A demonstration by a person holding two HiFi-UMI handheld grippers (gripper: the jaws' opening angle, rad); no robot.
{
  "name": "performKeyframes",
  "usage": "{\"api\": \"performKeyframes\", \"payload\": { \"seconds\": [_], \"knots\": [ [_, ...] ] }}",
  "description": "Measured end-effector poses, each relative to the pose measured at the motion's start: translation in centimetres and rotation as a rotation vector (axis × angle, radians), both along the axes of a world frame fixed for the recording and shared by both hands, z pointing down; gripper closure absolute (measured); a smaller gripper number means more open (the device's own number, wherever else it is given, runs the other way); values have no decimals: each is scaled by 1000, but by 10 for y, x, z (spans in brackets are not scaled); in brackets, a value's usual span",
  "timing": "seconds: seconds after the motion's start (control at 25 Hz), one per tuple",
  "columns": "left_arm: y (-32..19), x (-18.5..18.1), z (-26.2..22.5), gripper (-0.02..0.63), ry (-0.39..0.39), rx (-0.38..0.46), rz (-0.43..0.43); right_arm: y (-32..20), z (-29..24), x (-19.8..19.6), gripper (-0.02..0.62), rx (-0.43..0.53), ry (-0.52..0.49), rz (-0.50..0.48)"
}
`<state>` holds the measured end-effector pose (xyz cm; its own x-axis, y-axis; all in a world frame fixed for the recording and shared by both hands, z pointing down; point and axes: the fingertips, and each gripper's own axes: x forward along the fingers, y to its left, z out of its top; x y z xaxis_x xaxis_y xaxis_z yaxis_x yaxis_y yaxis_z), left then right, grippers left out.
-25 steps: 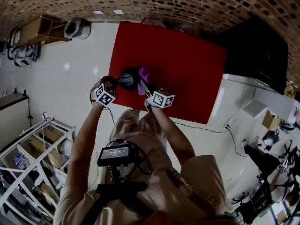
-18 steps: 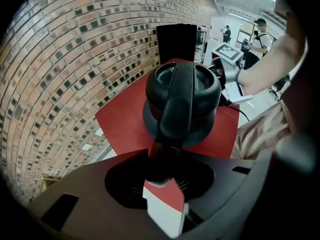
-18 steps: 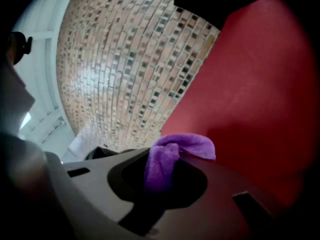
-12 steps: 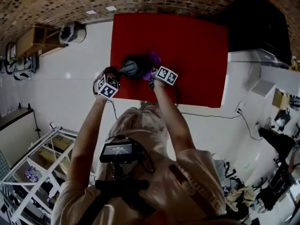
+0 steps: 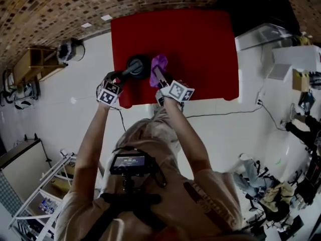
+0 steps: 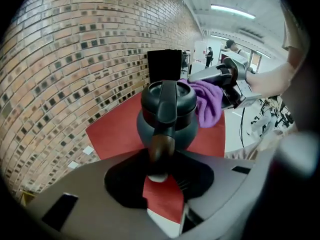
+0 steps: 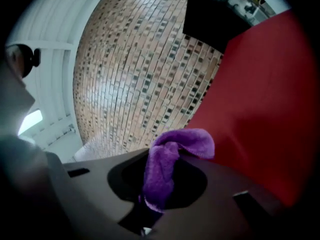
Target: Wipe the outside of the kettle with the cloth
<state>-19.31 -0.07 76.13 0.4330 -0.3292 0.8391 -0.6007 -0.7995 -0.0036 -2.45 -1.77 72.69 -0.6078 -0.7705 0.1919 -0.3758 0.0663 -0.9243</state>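
Right gripper view: plush purple cloth [image 7: 163,168]

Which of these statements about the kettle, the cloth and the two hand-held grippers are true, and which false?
1. The kettle stands on a red table. True.
2. The cloth is green. False: it is purple.
3. The left gripper grips the kettle's handle. True; its jaws have just been closing, with the handle between them.
4. The right gripper is empty. False: it is shut on the cloth.
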Motion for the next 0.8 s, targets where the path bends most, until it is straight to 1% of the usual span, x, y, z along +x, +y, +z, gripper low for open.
{"api": "performKeyframes", "payload": {
  "seconds": [0.04, 0.08, 0.16, 0.2, 0.28, 0.32, 0.44, 0.52, 0.56, 0.6, 0.64, 0.68, 0.72, 0.8],
  "knots": [
    [-1, 1, 1, 480, -8, -1, 3, 0, 10, -13, 518, 19, 45, -17],
    [-1, 1, 3, 480, -19, -2, 7, 0, 23, -21, 518, 33, 83, -12],
    [0, 1, 9, 480, -41, -2, 27, 0, 46, -19, 518, 49, 102, 69],
    [0, 0, 10, 480, -49, -2, 40, -1, 54, -14, 518, 38, 101, 119],
    [0, 0, 10, 480, -55, -3, 56, -5, 72, -6, 518, -35, 124, 184],
    [0, -1, 10, 480, -57, -5, 59, -5, 90, -4, 518, -90, 147, 192],
    [-1, 0, 8, 480, -59, -1, 63, 2, 160, -2, 518, -285, 219, 154],
    [0, 2, 6, 480, -29, -14, 49, 9, 185, 0, 518, -366, 195, 119],
    [1, 1, 3, 472, -4, -26, 34, 12, 184, 2, 518, -376, 161, 114],
    [2, -1, 0, 465, 22, -36, 18, 14, 172, 6, 518, -362, 130, 118],
    [4, -5, -4, 458, 44, -44, 5, 16, 151, 10, 518, -320, 108, 124],
    [6, -9, -8, 448, 58, -46, 2, 19, 124, 16, 518, -256, 99, 125],
    [8, -12, -12, 448, 70, -42, 5, 23, 95, 19, 517, -173, 103, 112],
    [8, -12, -25, 448, 104, -18, 16, 37, 38, 13, 515, 16, 139, 42]
  ]
}}
